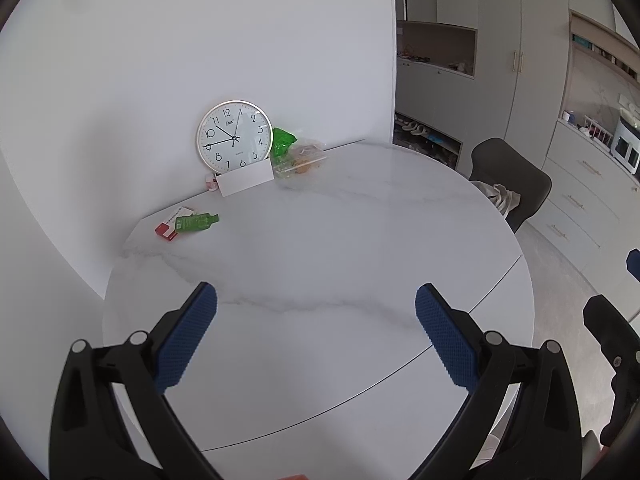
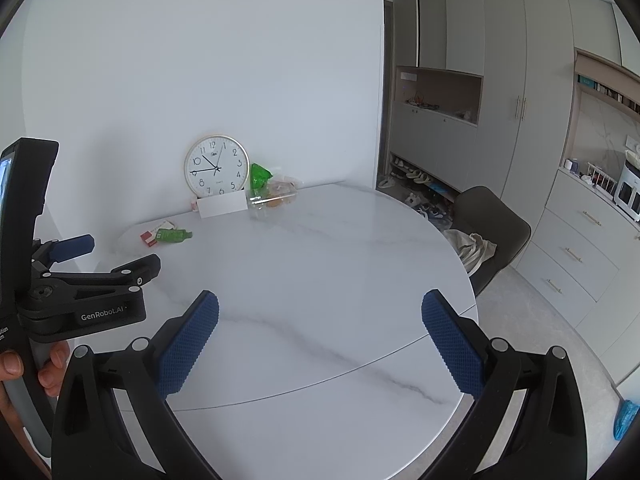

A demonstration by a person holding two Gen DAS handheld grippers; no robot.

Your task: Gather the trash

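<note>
A small green bottle (image 1: 197, 222) lies on its side on a red and white box (image 1: 172, 224) at the far left of the white marble table (image 1: 340, 248). A green wrapper (image 1: 282, 142) and a clear plastic bag with food scraps (image 1: 302, 162) lie by the wall. My left gripper (image 1: 316, 332) is open and empty above the table's near part. My right gripper (image 2: 320, 336) is open and empty, also above the near part. In the right wrist view the bottle (image 2: 174, 235), the bag (image 2: 276, 196) and the left gripper (image 2: 104, 258) show.
A round wall clock (image 1: 234, 136) leans on the wall with a white card (image 1: 245, 180) in front. A dark chair (image 1: 510, 182) with a cloth on it stands at the table's right. Cabinets and drawers (image 1: 580, 200) line the right side.
</note>
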